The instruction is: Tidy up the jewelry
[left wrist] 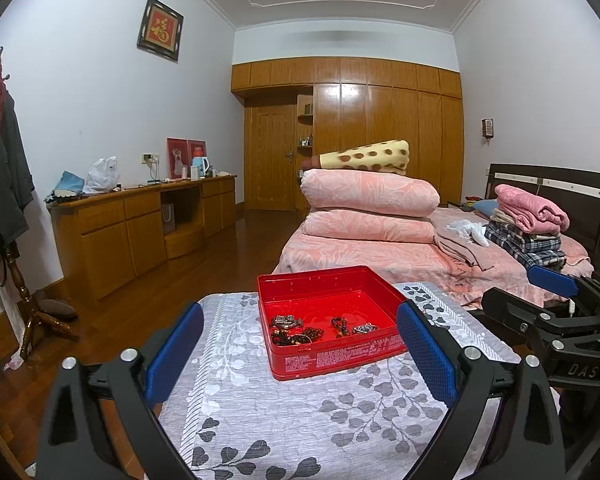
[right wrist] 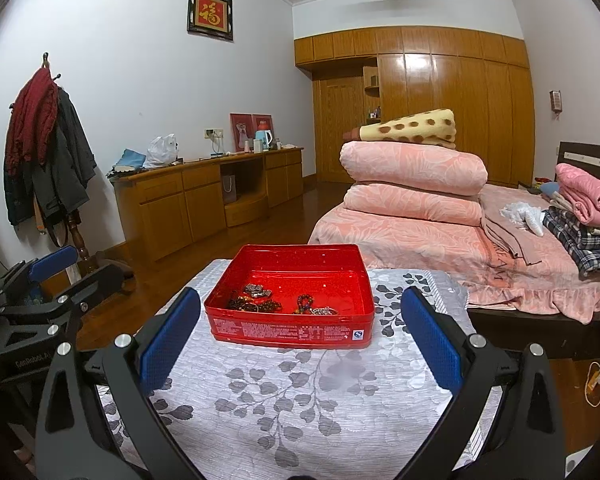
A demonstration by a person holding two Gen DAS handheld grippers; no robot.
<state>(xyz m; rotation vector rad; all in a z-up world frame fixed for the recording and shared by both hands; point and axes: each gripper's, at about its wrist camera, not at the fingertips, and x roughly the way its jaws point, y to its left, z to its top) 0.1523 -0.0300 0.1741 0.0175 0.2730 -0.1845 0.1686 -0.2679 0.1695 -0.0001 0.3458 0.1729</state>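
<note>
One red tin point(right wrist: 288, 320); two grippers, fingers point(right wrist: 168, 336) apart.

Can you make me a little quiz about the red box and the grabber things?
1. True or false: the red tin has a lid on.
2. What lies in it? A) coins B) bead bracelets and silver pieces C) nothing
3. Is the left gripper or the right gripper holding anything?

Key: 1 false, it is open. 2 B. 3 Neither; both are open, with the tin on the leaf-print cloth ahead.
</note>
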